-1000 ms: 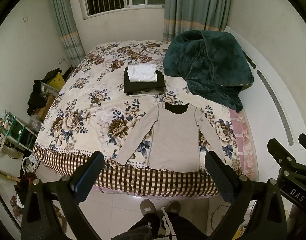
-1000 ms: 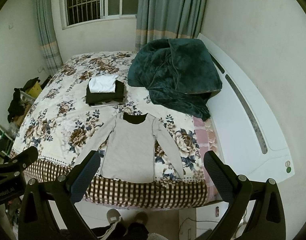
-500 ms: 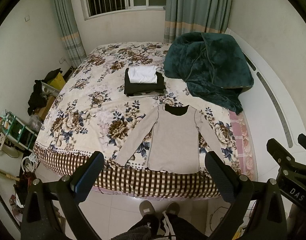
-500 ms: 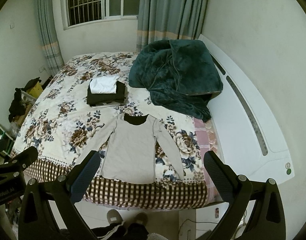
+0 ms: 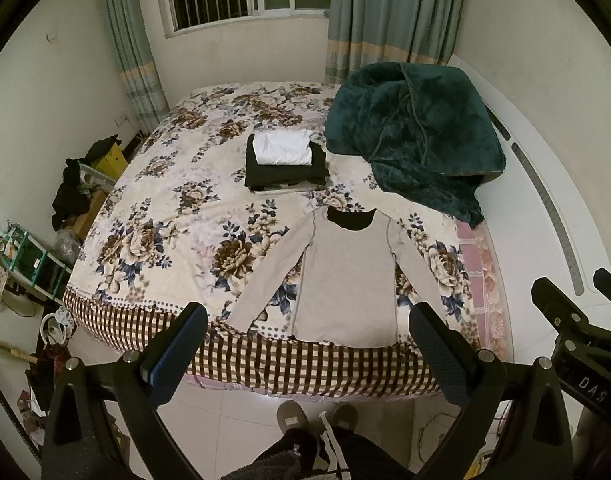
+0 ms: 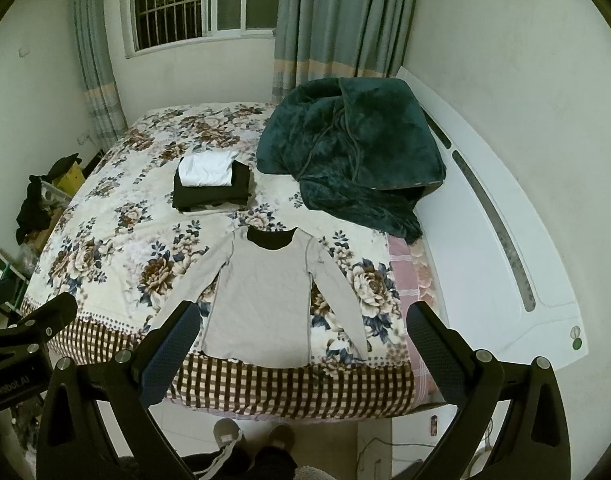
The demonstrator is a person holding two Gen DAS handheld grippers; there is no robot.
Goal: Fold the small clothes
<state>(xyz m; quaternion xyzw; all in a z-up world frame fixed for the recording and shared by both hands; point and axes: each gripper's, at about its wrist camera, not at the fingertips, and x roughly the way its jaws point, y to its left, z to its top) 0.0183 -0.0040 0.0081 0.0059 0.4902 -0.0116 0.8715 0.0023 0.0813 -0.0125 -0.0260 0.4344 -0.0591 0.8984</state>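
Observation:
A grey long-sleeved shirt (image 5: pixel 345 276) lies flat on the floral bed, collar away from me, sleeves spread, hem at the bed's near edge; it also shows in the right wrist view (image 6: pixel 261 300). A stack of folded black clothes with a white piece on top (image 5: pixel 285 160) sits behind it, seen also in the right wrist view (image 6: pixel 211 184). My left gripper (image 5: pixel 309 344) is open and empty, held above the floor before the bed edge. My right gripper (image 6: pixel 301 348) is open and empty, likewise short of the bed.
A dark green blanket (image 5: pixel 413 136) is heaped at the bed's far right by the white headboard (image 6: pixel 497 240). Clutter and shelves (image 5: pixel 29 248) line the left wall. The person's feet (image 5: pixel 317 416) stand on the tiled floor at the bed's foot.
Both views have pulled back and tilted up very slightly; the shirt sits a touch lower in frame. Nothing on the bed has moved and both grippers stay open.

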